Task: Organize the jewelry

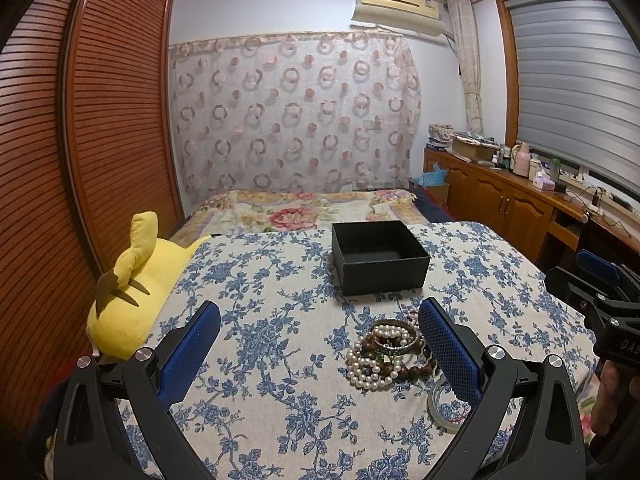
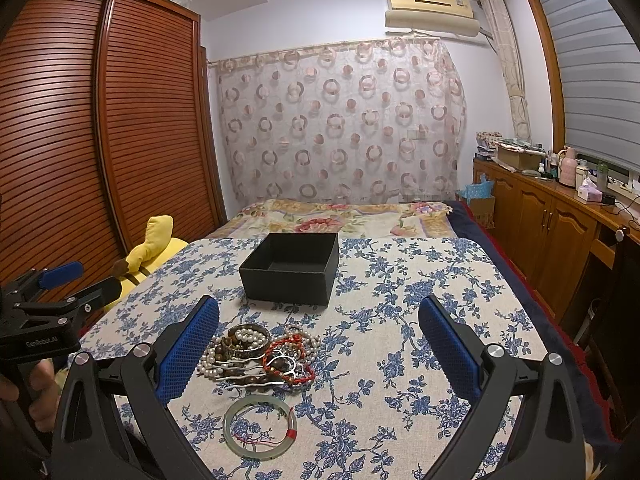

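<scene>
One tangled heap of jewelry (image 2: pixel 260 354) lies on the floral tablecloth (image 2: pixel 400 320), with a pale green bangle (image 2: pixel 260 426) just in front of it and an open black box (image 2: pixel 292 268) behind. I read my left gripper (image 1: pixel 320 356) spread wide, its right finger beside the heap. My right gripper (image 2: pixel 320 354) is likewise spread, holding nothing.

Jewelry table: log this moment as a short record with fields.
surface: floral tablecloth
box: black box, open, nothing visible inside
pile: jewelry pile, tangled pearls, beads and red cord, in front of the box
bangle: pale green bangle, lying apart, nearest the camera
left gripper: open, holding nothing
right gripper: open, holding nothing
beside table: yellow plush toy
</scene>
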Motion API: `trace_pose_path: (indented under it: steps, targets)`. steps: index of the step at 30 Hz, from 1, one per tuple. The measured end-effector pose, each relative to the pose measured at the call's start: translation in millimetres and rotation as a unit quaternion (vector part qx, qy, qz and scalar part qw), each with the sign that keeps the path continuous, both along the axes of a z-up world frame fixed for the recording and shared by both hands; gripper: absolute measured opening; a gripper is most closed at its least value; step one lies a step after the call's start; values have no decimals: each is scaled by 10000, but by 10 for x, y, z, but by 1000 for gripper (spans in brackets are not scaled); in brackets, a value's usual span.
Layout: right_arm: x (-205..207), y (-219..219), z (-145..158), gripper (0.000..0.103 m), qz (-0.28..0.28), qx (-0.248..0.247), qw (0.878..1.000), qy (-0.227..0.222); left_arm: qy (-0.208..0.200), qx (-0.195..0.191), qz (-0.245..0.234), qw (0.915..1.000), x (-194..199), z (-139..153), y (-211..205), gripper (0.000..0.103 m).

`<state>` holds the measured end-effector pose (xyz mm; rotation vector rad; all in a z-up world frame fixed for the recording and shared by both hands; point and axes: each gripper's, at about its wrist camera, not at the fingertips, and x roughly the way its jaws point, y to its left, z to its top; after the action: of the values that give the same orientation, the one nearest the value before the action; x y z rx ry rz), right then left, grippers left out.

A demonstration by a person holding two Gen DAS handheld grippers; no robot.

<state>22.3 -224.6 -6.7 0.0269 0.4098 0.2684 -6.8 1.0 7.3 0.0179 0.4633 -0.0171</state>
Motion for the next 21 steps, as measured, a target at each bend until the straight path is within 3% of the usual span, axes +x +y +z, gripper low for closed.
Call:
trace_pose_path:
  steps: [21]
  targets:
    - [6,3,-31,101,46,-32,10000,70,93,-17,-89,9999,52,-57,-10,96]
